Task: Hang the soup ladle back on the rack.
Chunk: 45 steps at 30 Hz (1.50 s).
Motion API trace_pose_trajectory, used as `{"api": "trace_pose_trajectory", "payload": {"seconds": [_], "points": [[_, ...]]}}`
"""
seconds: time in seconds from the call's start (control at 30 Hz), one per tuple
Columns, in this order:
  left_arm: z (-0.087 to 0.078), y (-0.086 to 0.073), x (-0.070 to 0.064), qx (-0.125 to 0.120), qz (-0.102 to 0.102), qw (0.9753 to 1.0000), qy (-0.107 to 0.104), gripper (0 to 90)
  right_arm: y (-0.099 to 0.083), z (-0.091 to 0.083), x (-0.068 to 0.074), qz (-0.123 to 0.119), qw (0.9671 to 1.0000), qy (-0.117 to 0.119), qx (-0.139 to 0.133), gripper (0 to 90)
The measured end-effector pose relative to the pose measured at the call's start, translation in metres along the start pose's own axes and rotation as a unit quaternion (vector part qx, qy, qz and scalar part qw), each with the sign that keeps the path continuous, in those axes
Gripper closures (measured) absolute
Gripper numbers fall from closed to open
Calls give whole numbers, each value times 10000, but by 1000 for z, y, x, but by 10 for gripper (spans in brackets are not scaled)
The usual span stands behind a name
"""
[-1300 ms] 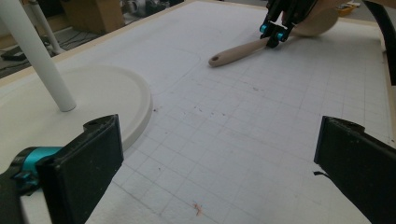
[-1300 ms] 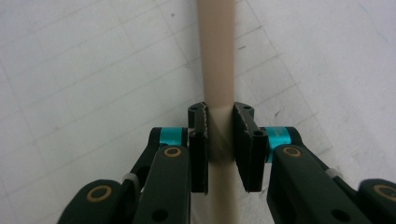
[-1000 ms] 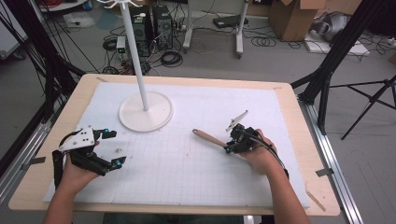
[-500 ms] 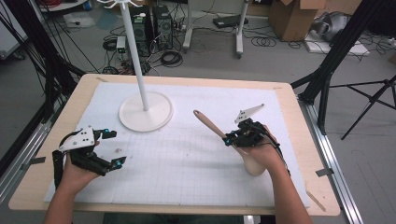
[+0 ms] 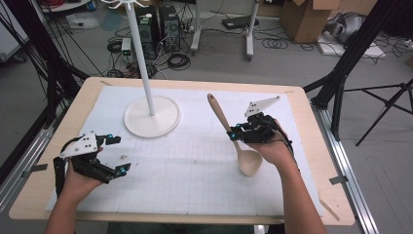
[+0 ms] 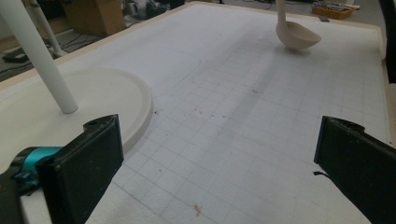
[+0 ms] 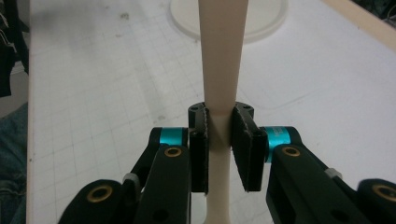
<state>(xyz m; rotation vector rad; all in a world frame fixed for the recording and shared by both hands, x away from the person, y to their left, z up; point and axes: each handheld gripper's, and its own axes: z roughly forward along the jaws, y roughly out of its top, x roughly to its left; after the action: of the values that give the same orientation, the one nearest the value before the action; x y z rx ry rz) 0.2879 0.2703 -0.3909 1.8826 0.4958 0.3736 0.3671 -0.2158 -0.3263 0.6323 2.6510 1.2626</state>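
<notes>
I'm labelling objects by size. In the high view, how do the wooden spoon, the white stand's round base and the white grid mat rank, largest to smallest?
1. White grid mat
2. Stand's round base
3. Wooden spoon, slightly longer than the base is wide but far slimmer.

The left gripper (image 6: 219, 172) is holding its two black jaws wide apart, with nothing between them. They are hanging over a white mat (image 6: 243, 121) with a grid of thin lines. On the left, a white pole (image 6: 39, 60) is standing on a round white base (image 6: 112, 93). Far away, the bowl of a pale spoon (image 6: 299, 37) is sitting just above the mat.
</notes>
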Motion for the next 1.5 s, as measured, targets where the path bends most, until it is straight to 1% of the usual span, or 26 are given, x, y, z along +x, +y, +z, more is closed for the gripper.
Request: {"api": "trace_pose_trajectory", "payload": {"seconds": [0.17, 0.3, 0.33, 0.37, 0.43, 0.47, 0.57, 0.6, 0.63, 0.77, 0.8, 0.83, 0.87, 0.9, 0.93, 0.97, 1.07, 1.13, 1.17, 1.23, 1.27, 1.3, 1.37, 1.43, 1.47, 1.5], "points": [[0, 0, 0, -5, 10, 10000, 8, 17, 18, -6, 1, -146, 9999, -17, -68, 778], [0, 0, 0, -10, 4, 10000, 7, 16, 33, -9, 0, -247, 9997, -62, -43, 778], [0, 0, 0, -10, 4, 10000, 7, 16, 33, -9, 0, -247, 9997, -62, -43, 778], [0, 0, 0, -10, 2, 10000, 8, 17, 42, -10, -1, -291, 9995, -77, -8, 778], [-1, 0, 0, -16, -3, 10000, 8, 17, 44, -10, 0, -301, 9995, -86, 14, 778], [-1, 0, 0, -28, -18, 10000, 5, 16, 54, -10, -1, -362, 9993, -72, 25, 778], [-1, 1, 0, -43, -15, 10000, 19, 16, 66, -11, -1, -448, 9990, -51, 47, 778], [-1, 1, 0, -43, -15, 10000, 19, 16, 66, -11, -1, -448, 9990, -51, 47, 778], [-2, 1, 0, -49, -20, 10000, 20, 16, 75, -11, -1, -456, 9989, -15, 85, 778], [-2, 1, 0, -46, -6, 10000, 13, 17, 87, -10, -1, -490, 9988, 44, 79, 778], [-2, 1, 0, -46, -6, 10000, 13, 16, 87, -10, -1, -490, 9988, 44, 79, 778], [-3, 1, 1, -53, -1, 10000, 14, 17, 93, -10, -3, -517, 9986, 84, 76, 778], [-3, 1, 1, -53, -1, 10000, 14, 16, 93, -10, -3, -517, 9986, 84, 76, 778], [-3, 1, 1, -62, -5, 10000, 14, 16, 100, -11, -3, -560, 9983, 61, 134, 778], [-3, 1, 1, -62, -5, 10000, 14, 16, 100, -11, -3, -560, 9983, 61, 134, 778], [-3, 1, 1, -72, -19, 10000, 10, 16, 107, -11, -4, -586, 9982, 77, 132, 778], [-3, 0, 1, -59, -33, 10000, 16, 16, 118, -13, -4, -657, 9976, 91, 211, 778], [-3, 0, 1, -60, -31, 10000, 17, 16, 121, -13, -3, -679, 9974, 92, 228, 778], [-3, 0, 1, -66, -30, 10000, 12, 16, 127, -13, -4, -713, 9970, 152, 266, 778], [-3, 1, 1, -69, -32, 10000, 15, 16, 134, -12, -5, -797, 9961, 173, 344, 778], [-3, 1, 1, -69, -32, 10000, 15, 16, 134, -12, -5, -797, 9961, 173, 344, 778], [-3, 0, 1, -60, -34, 10000, 13, 16, 142, -12, -5, -825, 9957, 186, 366, 778], [-2, 0, 1, -47, -25, 10000, 14, 16, 149, -12, -6, -833, 9955, 192, 404, 778], [-2, 0, 1, -47, -27, 10000, 15, 16, 153, -12, -7, -873, 9953, 188, 375, 778], [-2, 0, 1, -46, -23, 10000, 15, 17, 161, -13, -8, -885, 9952, 230, 351, 777], [-2, 0, 1, -55, -32, 10000, 10, 16, 163, -13, -8, -872, 9953, 246, 348, 778]]}}
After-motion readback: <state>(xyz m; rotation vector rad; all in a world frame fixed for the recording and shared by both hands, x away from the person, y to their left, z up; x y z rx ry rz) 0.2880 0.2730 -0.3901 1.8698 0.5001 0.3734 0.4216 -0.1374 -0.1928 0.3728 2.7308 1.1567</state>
